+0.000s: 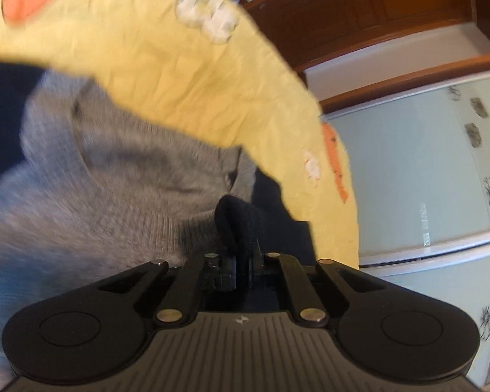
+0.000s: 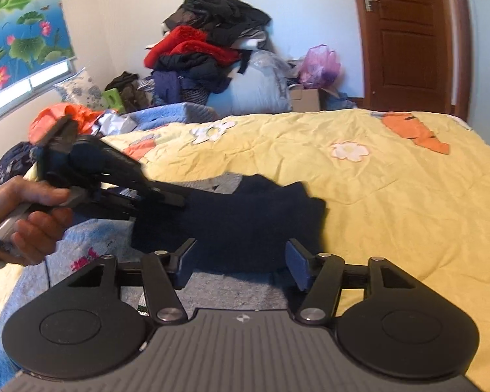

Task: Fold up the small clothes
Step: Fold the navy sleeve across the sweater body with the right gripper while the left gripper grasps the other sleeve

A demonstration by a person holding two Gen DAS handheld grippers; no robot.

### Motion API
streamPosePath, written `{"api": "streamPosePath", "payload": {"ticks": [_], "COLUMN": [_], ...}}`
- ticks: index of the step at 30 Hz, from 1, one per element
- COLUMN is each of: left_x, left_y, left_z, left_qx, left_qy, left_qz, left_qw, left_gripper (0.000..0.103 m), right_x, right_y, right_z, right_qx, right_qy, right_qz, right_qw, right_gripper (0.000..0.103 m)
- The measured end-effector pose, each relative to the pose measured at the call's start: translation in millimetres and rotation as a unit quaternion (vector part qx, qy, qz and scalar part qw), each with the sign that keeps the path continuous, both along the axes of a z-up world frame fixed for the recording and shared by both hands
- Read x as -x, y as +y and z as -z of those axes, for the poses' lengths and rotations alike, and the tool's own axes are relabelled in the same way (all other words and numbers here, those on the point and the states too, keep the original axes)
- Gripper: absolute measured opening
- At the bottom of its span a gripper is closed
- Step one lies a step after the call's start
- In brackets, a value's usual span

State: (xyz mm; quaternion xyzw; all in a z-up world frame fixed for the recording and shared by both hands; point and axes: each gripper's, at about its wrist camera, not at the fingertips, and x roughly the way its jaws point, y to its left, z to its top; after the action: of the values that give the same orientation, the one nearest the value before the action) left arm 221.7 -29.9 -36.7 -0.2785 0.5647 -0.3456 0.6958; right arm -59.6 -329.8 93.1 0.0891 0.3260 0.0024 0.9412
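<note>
A dark navy garment point(image 2: 245, 222) lies on the yellow quilt point(image 2: 392, 196) over a grey knit piece point(image 2: 232, 290). My left gripper point(image 1: 243, 245) is shut on a fold of the navy garment point(image 1: 238, 222); it also shows in the right wrist view point(image 2: 176, 197), held by a hand at the garment's left edge. My right gripper point(image 2: 240, 264) is open, its blue pads either side of the garment's near edge, holding nothing. The grey knit point(image 1: 98, 179) fills the left of the left wrist view.
A heap of clothes point(image 2: 209, 49) and bags stands beyond the bed's far side. A brown door point(image 2: 405, 36) is at the back right. A pale floral wardrobe point(image 1: 424, 170) stands beside the bed. More loose clothes point(image 2: 65, 117) lie at the far left.
</note>
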Motion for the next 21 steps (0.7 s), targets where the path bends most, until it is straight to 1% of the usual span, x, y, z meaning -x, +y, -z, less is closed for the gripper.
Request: {"api": "streamPosePath", "payload": {"ticks": [4,7,10,12,14,15,18,19,20,21], "left_x": [0.2,-0.6,-2.6,-4.6,-5.3,-5.1,-1.1,0.0,0.7,2.2], "left_y": [27.3,47.9,62.1,75.5,85.1,88.1,98.5,103.1,105.8,109.5], "left_z": [-18.5,-25.7,-22.0,-18.2,-10.9,-7.3,2.5,6.8,11.0,13.9], "left_qx": [-0.009,-0.015,-0.030,-0.040,-0.043,-0.048,-0.078,-0.078,-0.084,-0.096], "left_qy": [-0.014,-0.022,-0.026,-0.030,-0.028,-0.029,-0.041,-0.038,-0.035,-0.036], "left_qz": [0.004,0.008,0.008,0.004,0.001,-0.001,-0.004,-0.008,-0.012,-0.015], "left_qw": [0.9998,0.9996,0.9992,0.9988,0.9987,0.9984,0.9961,0.9962,0.9958,0.9946], "left_gripper": [0.005,0.005,0.005,0.005,0.005,0.006,0.006,0.007,0.010,0.010], "right_x": [0.9,-10.3,-28.7,-45.8,-63.7,-73.3,-92.1,-90.6,-90.0,-88.5], "right_y": [-7.4,-9.2,-8.7,-8.7,-2.7,0.7,10.6,13.3,15.3,15.0], "right_z": [-10.2,-9.6,-0.7,9.0,20.7,28.3,59.7,65.0,66.5,66.7], "right_qx": [-0.012,-0.029,-0.046,-0.053,-0.020,-0.005,0.025,0.045,0.067,0.072], "right_qy": [-0.013,-0.008,0.006,0.022,0.045,0.061,0.114,0.101,0.096,0.098], "right_qz": [0.012,0.009,0.001,0.003,0.010,0.013,0.002,0.001,-0.002,0.003], "right_qw": [1.000,1.000,0.999,0.998,0.999,0.998,0.993,0.994,0.993,0.993], "right_gripper": [0.060,0.059,0.058,0.047,0.022,0.018,0.016,0.009,0.008,0.008]}}
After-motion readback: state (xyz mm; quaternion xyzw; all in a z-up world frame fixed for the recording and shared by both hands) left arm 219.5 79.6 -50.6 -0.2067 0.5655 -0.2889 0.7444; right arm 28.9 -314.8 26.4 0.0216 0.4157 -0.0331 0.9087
